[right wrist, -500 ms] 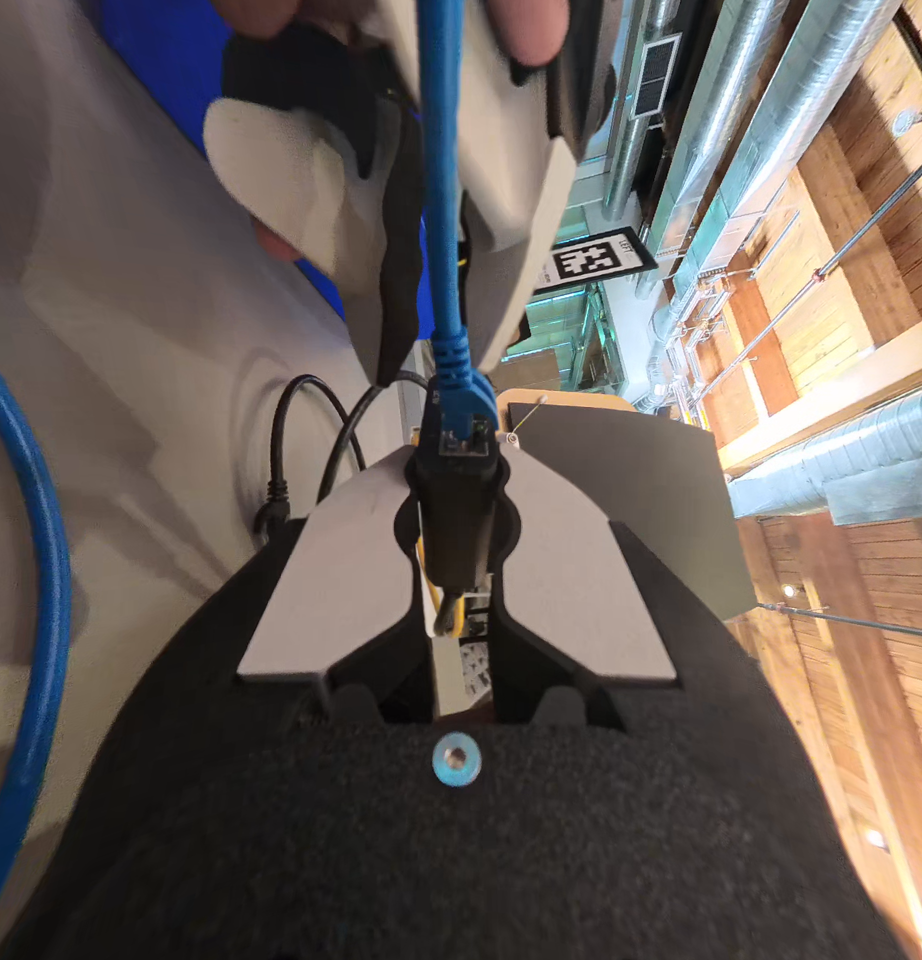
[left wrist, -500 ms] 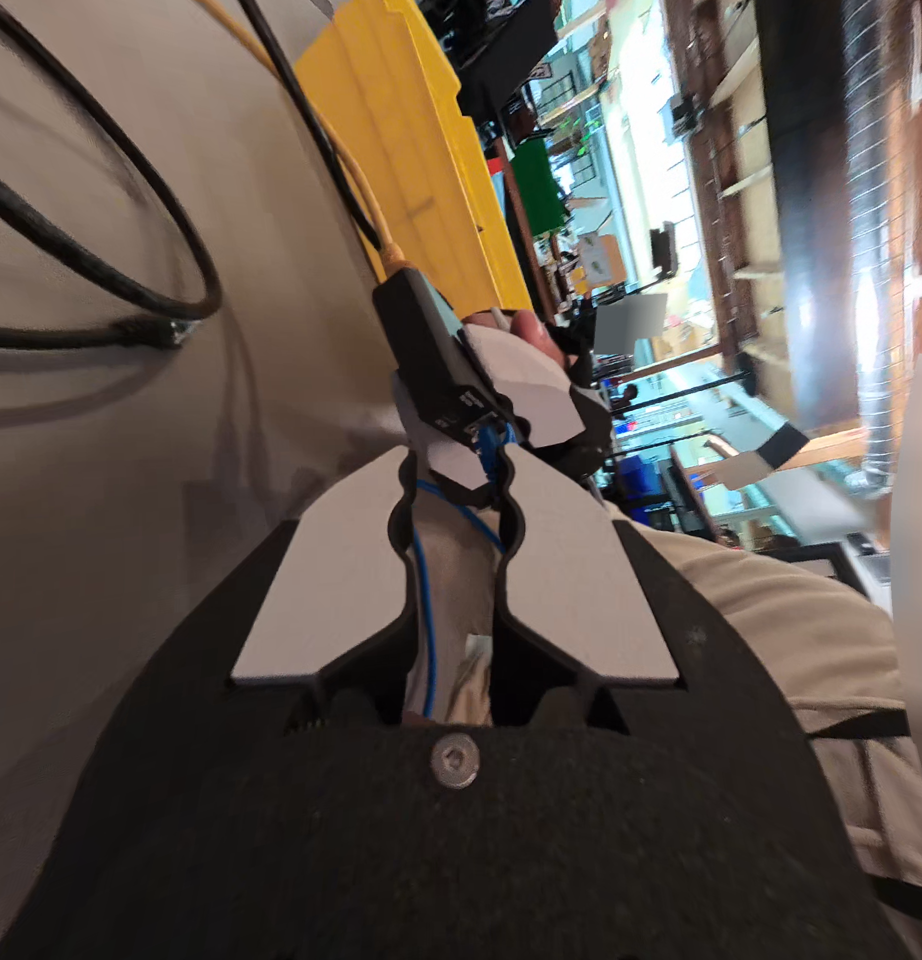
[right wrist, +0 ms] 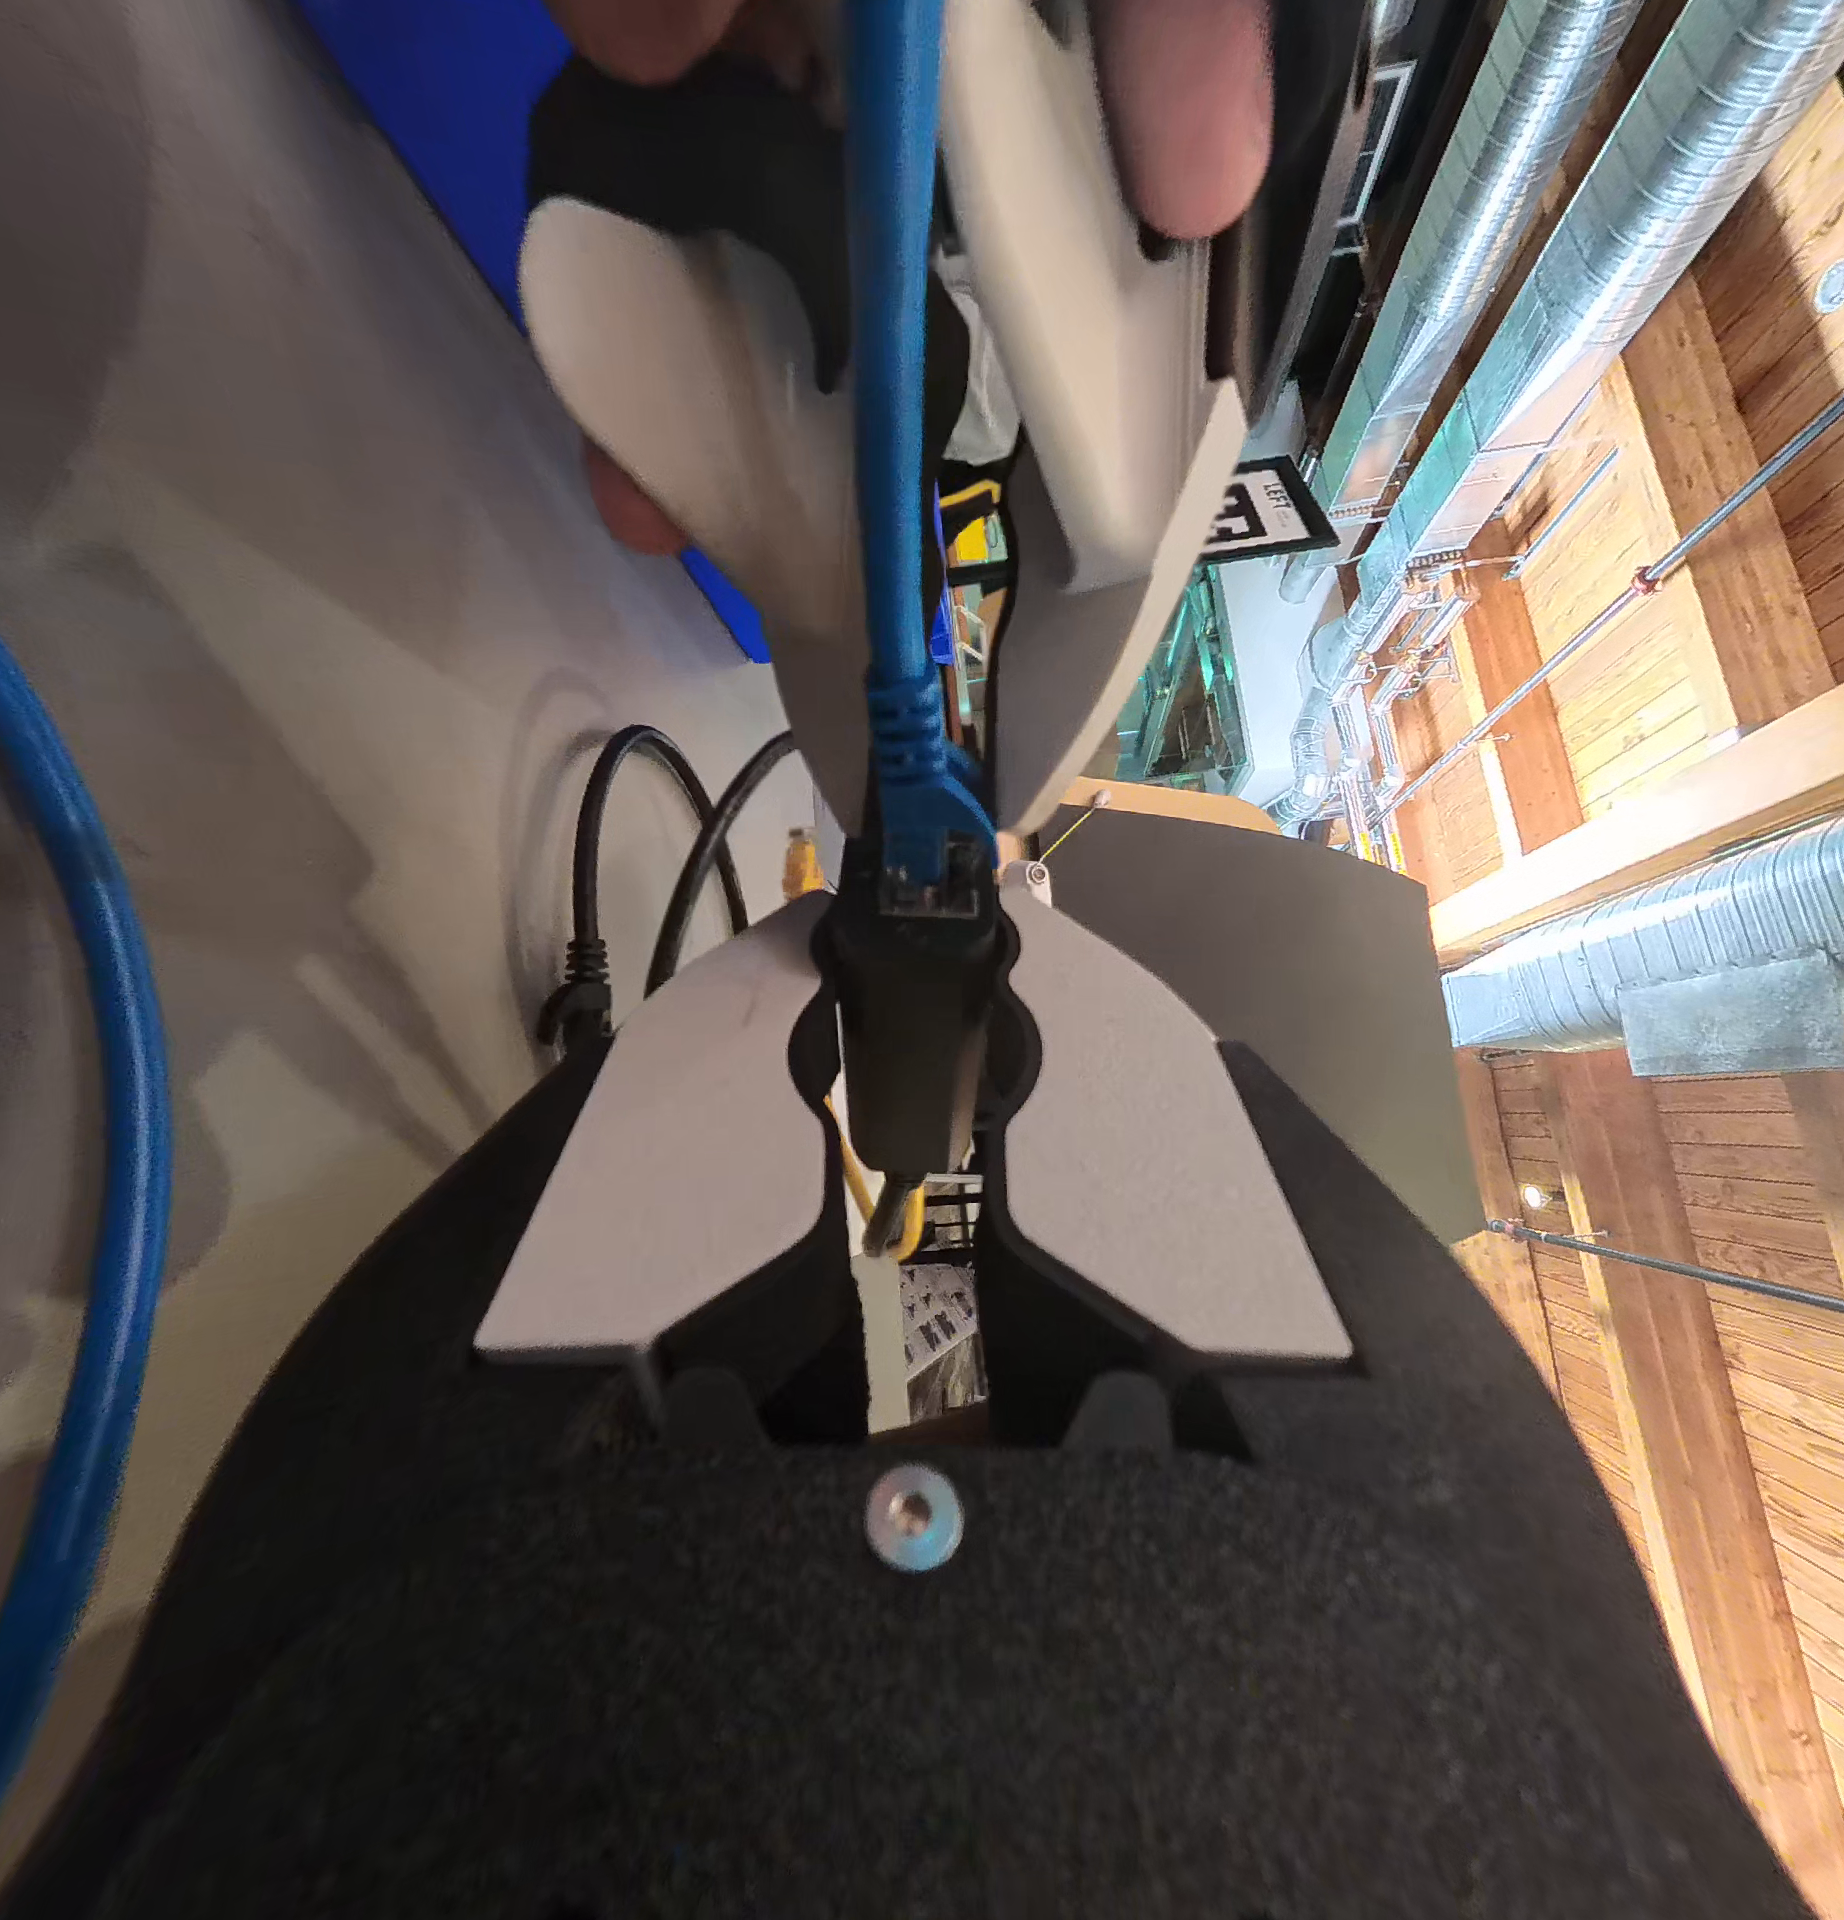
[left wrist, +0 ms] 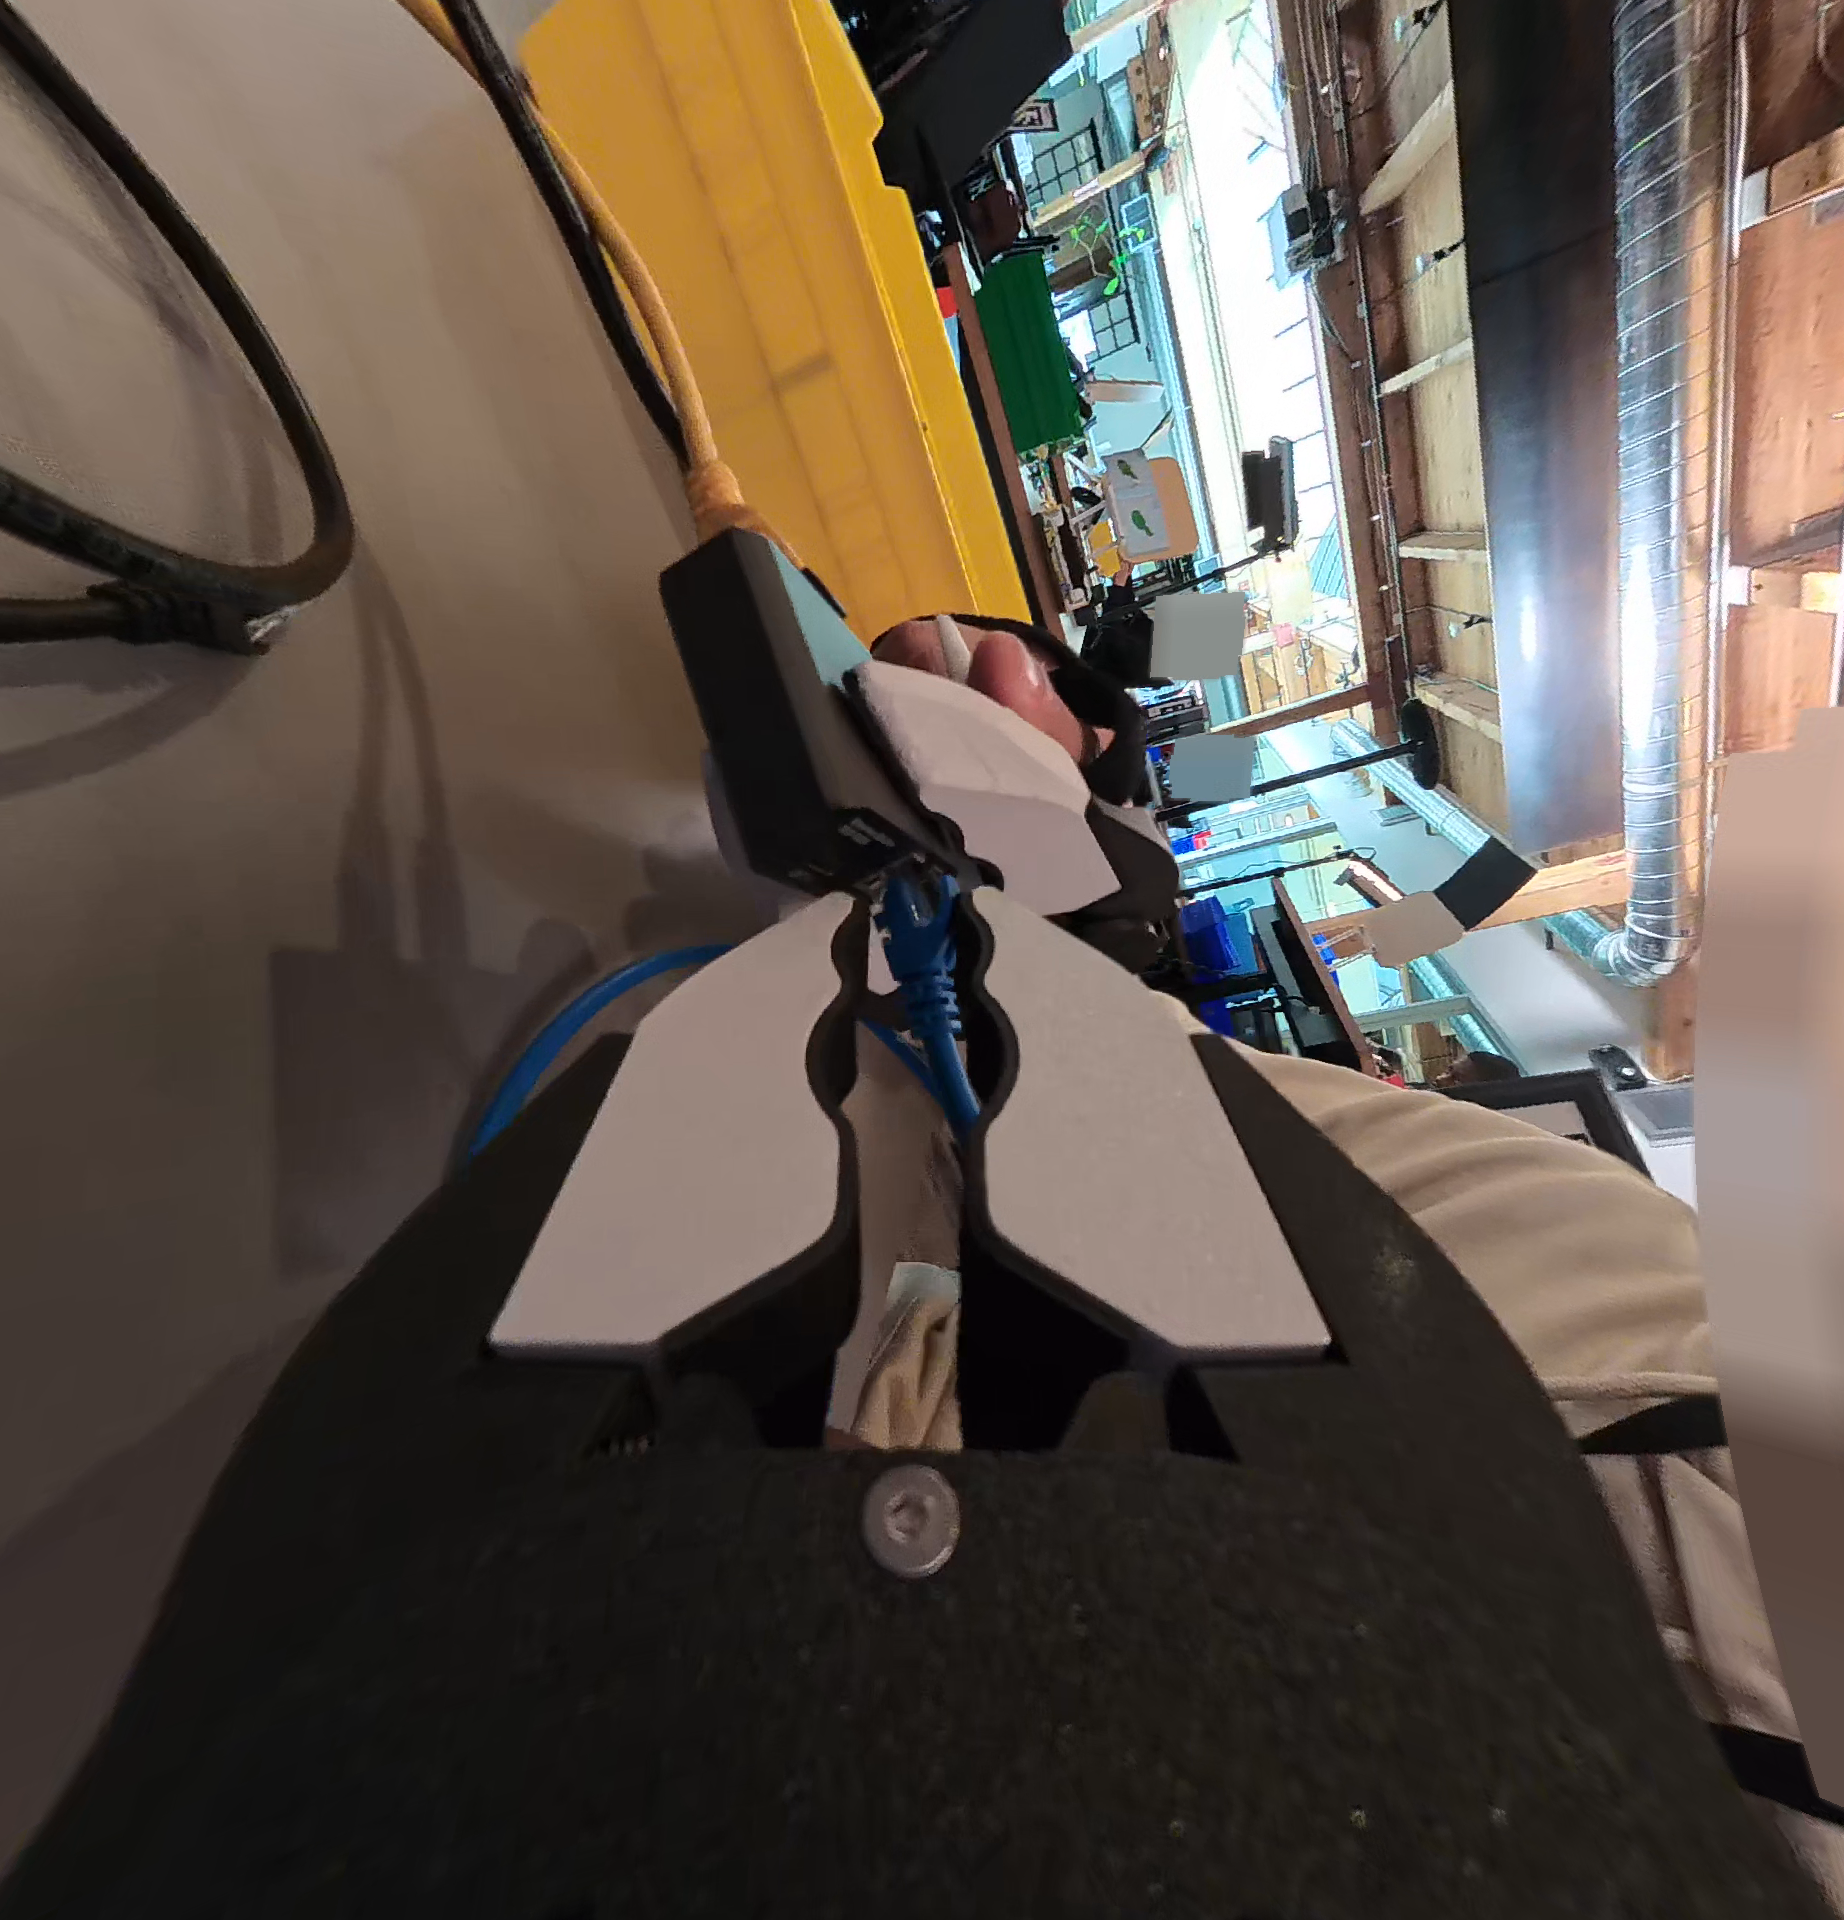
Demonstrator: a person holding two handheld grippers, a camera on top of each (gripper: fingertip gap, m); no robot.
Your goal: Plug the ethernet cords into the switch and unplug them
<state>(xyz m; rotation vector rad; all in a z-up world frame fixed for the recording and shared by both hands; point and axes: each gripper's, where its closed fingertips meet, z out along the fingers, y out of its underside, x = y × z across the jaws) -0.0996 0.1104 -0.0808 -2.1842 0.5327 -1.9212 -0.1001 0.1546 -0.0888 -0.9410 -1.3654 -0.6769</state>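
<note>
The black switch [left wrist: 783, 727] is held off the grey table [left wrist: 274, 935], with a yellow cord [left wrist: 715, 499] plugged into its far end. My right gripper [right wrist: 913, 909] is shut on the switch [right wrist: 913, 1049]; one of its fingers [left wrist: 991, 800] shows in the left wrist view. My left gripper [left wrist: 913, 914] is shut on the blue ethernet cord [left wrist: 923, 966] just behind its plug. The plug [right wrist: 913, 821] sits in the switch's near port. The left gripper's fingers [right wrist: 1084, 520] reach down to the switch.
A loose black cord with its plug [left wrist: 170, 613] lies on the table, and also shows in the right wrist view [right wrist: 585, 935]. The blue cord loops wide at the left [right wrist: 118, 1039]. A yellow bin [left wrist: 772, 260] stands behind the switch. A person's beige clothing [left wrist: 1417, 1247] is at right. Both grippers' tips are close together, under 4 cm apart.
My left gripper has closed in on the switch, so the blue plug's boot now sits between its fingertips. The right gripper still holds the switch.
</note>
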